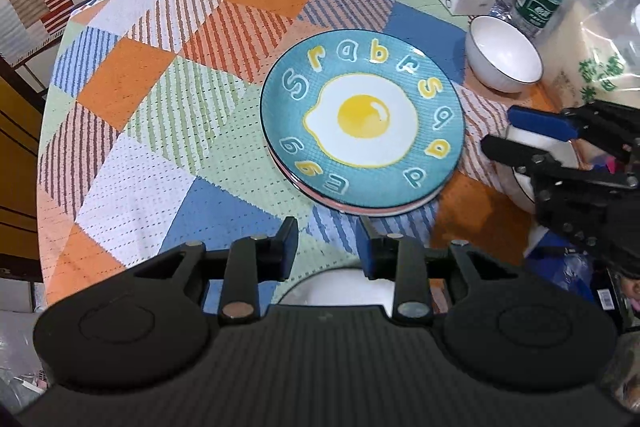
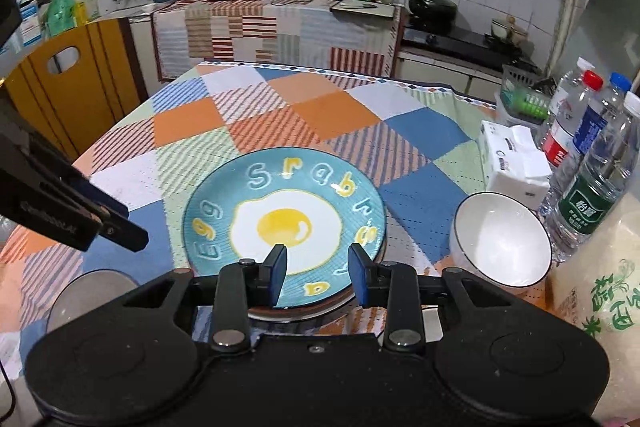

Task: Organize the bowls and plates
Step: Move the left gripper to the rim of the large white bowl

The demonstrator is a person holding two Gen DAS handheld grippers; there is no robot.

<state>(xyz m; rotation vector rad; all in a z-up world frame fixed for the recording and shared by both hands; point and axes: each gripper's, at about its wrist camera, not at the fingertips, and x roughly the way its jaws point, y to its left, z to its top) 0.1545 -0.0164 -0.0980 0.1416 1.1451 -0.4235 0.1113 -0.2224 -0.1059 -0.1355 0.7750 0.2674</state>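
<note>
Left gripper (image 1: 327, 247): jaws apart, empty.
Right gripper (image 2: 317, 275): jaws apart, empty.
Risk: egg plate (image 1: 362, 121) sits off-centre on the plates beneath; a nudge could slide it.

I see egg plate (image 1: 362, 123) on stack on checkered cloth (image 1: 160, 131); my left gripper (image 1: 328, 247) empty, jaws apart; white bowl (image 1: 502, 55) beyond.
</note>
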